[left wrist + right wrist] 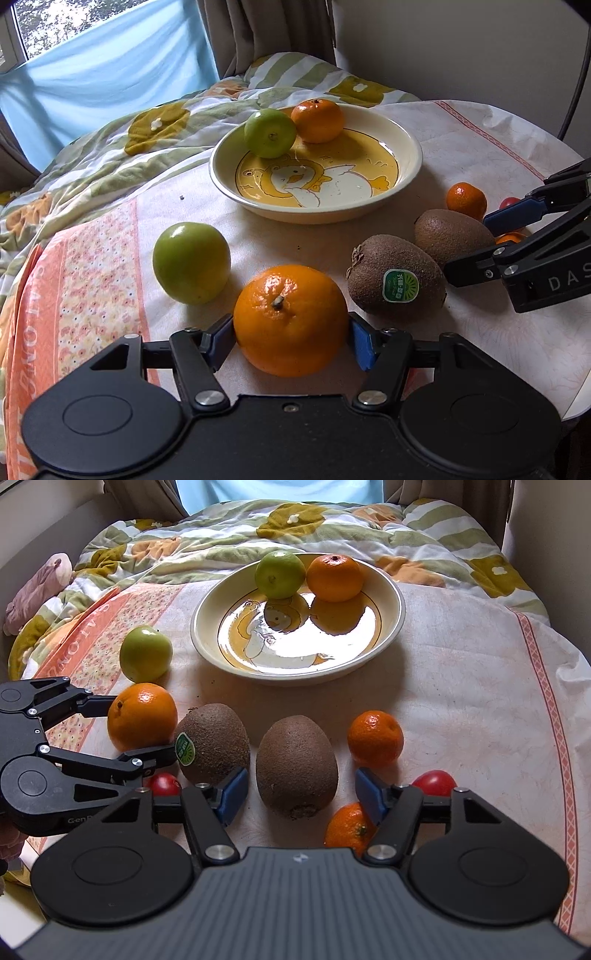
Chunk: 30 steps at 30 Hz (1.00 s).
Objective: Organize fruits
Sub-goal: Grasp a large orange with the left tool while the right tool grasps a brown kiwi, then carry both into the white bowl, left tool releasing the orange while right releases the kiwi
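Left wrist view: left gripper [291,338] grips the orange [290,319]; right gripper [301,794] stands open around a kiwi [296,766], which may roll if pinched off-centre.

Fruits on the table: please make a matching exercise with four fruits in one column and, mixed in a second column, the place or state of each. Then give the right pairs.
Column 1
1. big orange
2. green apple
3. plain kiwi
4. sticker kiwi

Column 2
A. in the plate, beside a mandarin
B. on the cloth, between the right gripper's pads, with a gap on each side
C. on the cloth, wearing a green label
D. between the left gripper's pads, both against its sides

Pairs: 1-D, 2-A, 3-B, 4-C
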Tool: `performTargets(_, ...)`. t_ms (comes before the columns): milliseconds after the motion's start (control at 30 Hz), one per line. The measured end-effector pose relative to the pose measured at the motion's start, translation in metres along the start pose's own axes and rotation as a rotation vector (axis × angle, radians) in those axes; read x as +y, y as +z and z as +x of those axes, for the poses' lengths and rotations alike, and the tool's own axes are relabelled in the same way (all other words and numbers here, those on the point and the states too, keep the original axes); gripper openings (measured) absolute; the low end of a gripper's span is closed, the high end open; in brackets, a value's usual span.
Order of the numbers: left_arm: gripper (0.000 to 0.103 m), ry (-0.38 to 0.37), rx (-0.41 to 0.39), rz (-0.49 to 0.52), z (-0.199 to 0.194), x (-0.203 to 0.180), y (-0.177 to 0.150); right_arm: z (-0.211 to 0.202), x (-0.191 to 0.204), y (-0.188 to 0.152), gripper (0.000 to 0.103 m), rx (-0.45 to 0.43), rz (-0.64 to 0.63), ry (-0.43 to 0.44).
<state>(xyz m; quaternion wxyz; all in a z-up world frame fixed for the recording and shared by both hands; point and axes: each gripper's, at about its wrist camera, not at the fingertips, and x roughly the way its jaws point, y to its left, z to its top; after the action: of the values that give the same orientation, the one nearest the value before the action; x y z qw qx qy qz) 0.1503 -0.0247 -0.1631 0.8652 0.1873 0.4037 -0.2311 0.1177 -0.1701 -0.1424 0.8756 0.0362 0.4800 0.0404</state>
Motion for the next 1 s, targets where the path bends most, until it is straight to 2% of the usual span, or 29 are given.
performTargets(600,0.068,0.042,-0.019,-0.054,-0.030,-0.003,-0.008,0.016,0.001,0.000,0.070,-0.007,-0.006,0.022)
performTargets(667,0.068,0.045,-0.023,-0.065,-0.033,-0.003,-0.008,0.016,0.001,-0.001,0.065,-0.017,-0.013,0.030)
performTargets(1000,0.068,0.043,-0.047,-0.092,-0.050,-0.002,-0.005,0.001,0.004,-0.005,0.065,-0.047,0.009,0.015)
